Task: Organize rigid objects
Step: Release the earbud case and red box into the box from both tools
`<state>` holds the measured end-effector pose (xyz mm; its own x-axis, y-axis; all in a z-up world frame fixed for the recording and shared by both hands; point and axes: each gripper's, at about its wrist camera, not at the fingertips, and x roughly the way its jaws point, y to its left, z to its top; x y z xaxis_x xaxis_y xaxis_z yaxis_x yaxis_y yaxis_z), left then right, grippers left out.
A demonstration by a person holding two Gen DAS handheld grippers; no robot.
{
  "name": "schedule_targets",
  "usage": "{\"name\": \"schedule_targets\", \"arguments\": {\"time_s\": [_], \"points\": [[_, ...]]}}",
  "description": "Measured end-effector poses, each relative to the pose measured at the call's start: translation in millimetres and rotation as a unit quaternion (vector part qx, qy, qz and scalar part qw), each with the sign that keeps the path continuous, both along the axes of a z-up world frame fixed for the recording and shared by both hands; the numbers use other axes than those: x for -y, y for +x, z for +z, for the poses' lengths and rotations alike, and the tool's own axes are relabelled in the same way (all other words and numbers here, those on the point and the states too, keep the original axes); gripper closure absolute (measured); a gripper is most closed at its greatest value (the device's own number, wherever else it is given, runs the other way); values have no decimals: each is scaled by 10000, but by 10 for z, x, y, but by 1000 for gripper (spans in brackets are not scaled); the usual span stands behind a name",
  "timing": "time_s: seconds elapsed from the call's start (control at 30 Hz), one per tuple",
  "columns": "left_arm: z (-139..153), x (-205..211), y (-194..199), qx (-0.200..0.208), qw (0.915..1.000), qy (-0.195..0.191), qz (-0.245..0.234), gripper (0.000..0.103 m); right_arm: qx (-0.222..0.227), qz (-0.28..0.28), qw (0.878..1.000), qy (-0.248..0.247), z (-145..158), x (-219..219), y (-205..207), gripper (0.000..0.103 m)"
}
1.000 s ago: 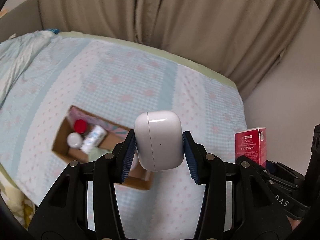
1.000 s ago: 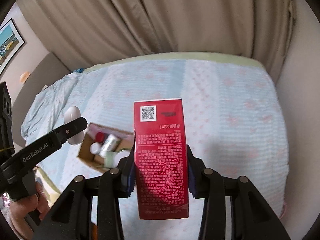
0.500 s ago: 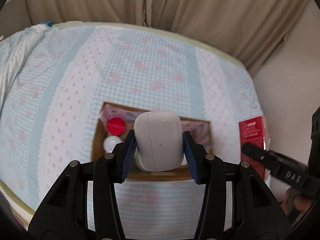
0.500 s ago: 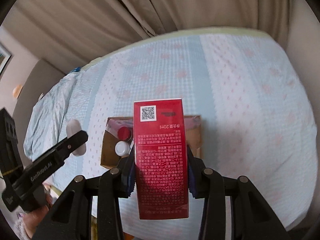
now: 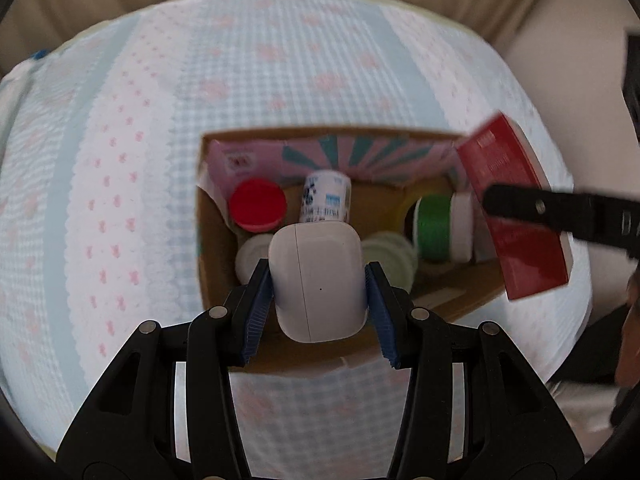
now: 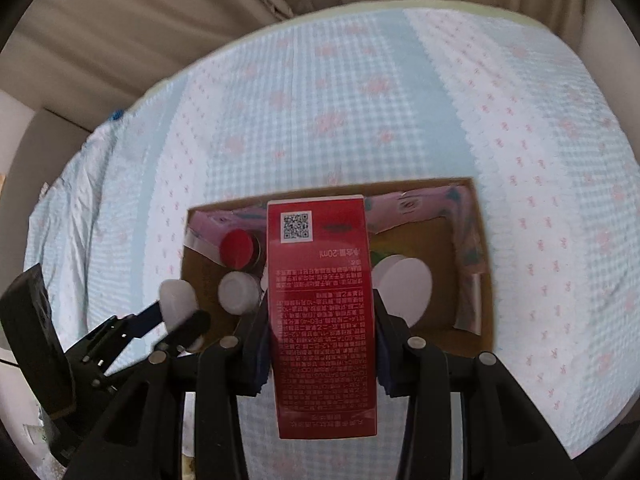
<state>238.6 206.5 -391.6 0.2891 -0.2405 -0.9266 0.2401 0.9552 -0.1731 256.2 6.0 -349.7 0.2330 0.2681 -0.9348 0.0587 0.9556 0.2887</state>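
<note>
Cardboard box (image 5: 224, 280) sits on the bed (image 5: 120, 160); I place everything by it. My left gripper (image 5: 319, 280) clamps a white earbud case (image 5: 318, 280) above the box's near edge. My right gripper (image 6: 321, 320) pinches a red carton (image 6: 322, 300) over the box's middle. Inside the box I see a red-capped jar (image 5: 258, 206), a white bottle (image 5: 326, 196) and a green spool (image 5: 434, 226).

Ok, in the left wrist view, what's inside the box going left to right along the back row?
Red cap → white labelled bottle → green spool → red carton, held over the right end of the cardboard box by the right gripper, not yet inside.
</note>
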Motion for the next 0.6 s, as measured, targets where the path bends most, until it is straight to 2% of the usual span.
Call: {"name": "schedule_targets", "arguments": {"time_s": [0.1, 0.33, 0.43, 0.47, 0.5, 0.53, 0.57, 0.6], "points": [[-189, 65, 10, -109, 9996, 38, -265, 60, -211, -46, 9998, -25, -215, -58, 77, 65], [-321, 153, 51, -43, 9978, 78, -656, 60, -632, -206, 9978, 33, -517, -60, 232, 65], [-370, 148, 102, -186, 9969, -179, -748, 59, -861, -167, 9961, -14, -641, -77, 343, 64], [-363, 148, 108, -167, 9969, -204, -736, 50, -932, -150, 9955, 7, -671, -81, 379, 64], [-351, 149, 111, -124, 9971, -185, -728, 23, -1043, -116, 9945, 51, -721, -89, 425, 64], [-339, 150, 120, -93, 9972, -179, -727, 6, -1094, -93, 9939, 76, -751, -96, 456, 61], [-321, 140, 124, -46, 9972, -219, -720, 0, -1128, -61, 9936, 86, -781, -106, 497, 58], [-311, 128, 127, -44, 9970, -274, -718, 0, -1130, -10, 9936, 88, -795, -112, 531, 51]]}}
